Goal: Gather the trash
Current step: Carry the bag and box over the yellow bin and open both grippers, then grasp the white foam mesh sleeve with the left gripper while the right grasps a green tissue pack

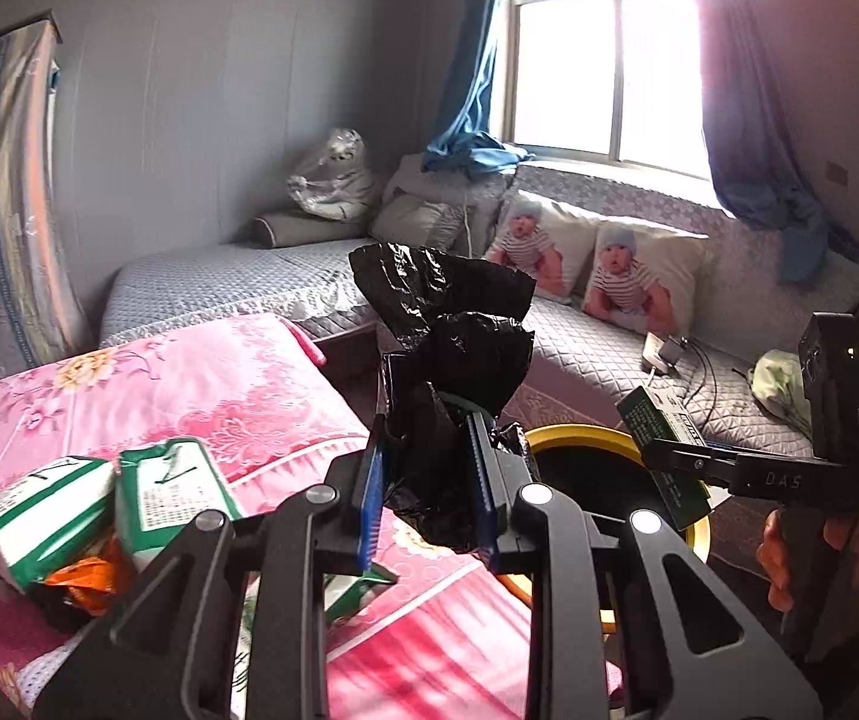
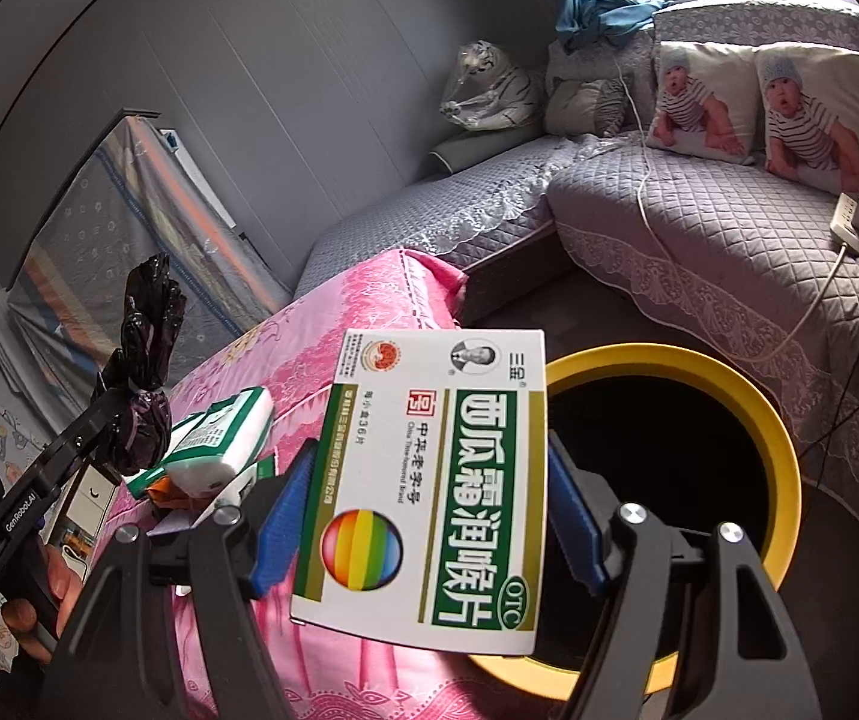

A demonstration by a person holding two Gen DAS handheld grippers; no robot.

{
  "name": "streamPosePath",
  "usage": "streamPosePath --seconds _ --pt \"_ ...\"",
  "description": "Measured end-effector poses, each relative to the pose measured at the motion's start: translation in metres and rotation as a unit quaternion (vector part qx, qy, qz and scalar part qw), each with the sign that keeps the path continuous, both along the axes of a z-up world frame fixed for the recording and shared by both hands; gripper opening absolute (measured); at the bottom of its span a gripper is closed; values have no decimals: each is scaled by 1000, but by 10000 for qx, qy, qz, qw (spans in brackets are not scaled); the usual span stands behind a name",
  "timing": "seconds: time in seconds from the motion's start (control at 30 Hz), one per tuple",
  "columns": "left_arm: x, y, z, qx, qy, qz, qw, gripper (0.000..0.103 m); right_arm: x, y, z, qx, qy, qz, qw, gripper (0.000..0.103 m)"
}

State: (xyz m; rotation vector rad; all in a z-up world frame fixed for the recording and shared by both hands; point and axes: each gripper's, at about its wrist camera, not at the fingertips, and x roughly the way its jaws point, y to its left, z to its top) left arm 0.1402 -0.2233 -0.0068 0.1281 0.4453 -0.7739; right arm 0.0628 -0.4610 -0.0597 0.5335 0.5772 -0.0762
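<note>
You're mid-carry w/ both claws loaded: left gripper (image 1: 429,480) pinching crumpled black plastic bag (image 1: 453,324), right gripper (image 2: 423,504) clamped on green-and-white cardboard medicine box (image 2: 429,480); next, centre each over yellow-rimmed round bin (image 2: 747,402) just ahead & spread jaws.

Home, lived-in bedroom or sitting room. Grey quilted corner daybed (image 2: 699,228) with lace trim along two walls. Two cushions printed with baby photos (image 1: 585,264) leaning below sunlit window (image 1: 603,72), blue curtains (image 1: 471,60) knotted aside. Plastic-wrapped plush tiger (image 2: 489,90) in corner. Pink floral cloth (image 1: 201,396) over near surface. Spare mattress (image 2: 117,240) propped against wall. Power strip with cables (image 2: 855,219) on daybed. Yellow-rimmed bin (image 2: 759,408) on floor.
</note>
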Motion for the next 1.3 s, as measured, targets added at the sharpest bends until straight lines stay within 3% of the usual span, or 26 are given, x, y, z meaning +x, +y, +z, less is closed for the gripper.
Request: streamPosePath --seconds 0.23,0.43,0.87,0.9,0.97,1.0,1.03,1.3 --pt "11 -62 -32 320 400 -524 9973 23 -6 -27 -29 161 277 -436 9985 68" --pt "19 -99 -59 584 675 -688 9936 23 -10 -48 -50 379 468 -706 9957 68" --pt "29 -144 -94 822 1136 -859 9864 25 -15 -75 -76 674 754 -1198 9876 68" --pt "29 -145 -94 818 1132 -868 9864 27 -15 -75 -76 668 762 -1193 9877 68" --pt "29 -145 -95 804 1122 -824 9870 40 -16 -76 -75 671 744 -1240 9872 70" --pt "30 -143 -95 773 1080 -715 9886 65 -17 -76 -74 668 749 -1280 9867 72" --pt "31 -138 -94 705 1041 -609 9902 83 -19 -77 -73 679 739 -1339 9859 80" --pt "40 -91 -72 -54 1118 -132 9936 94 -32 -80 -59 530 610 -1681 9824 82"
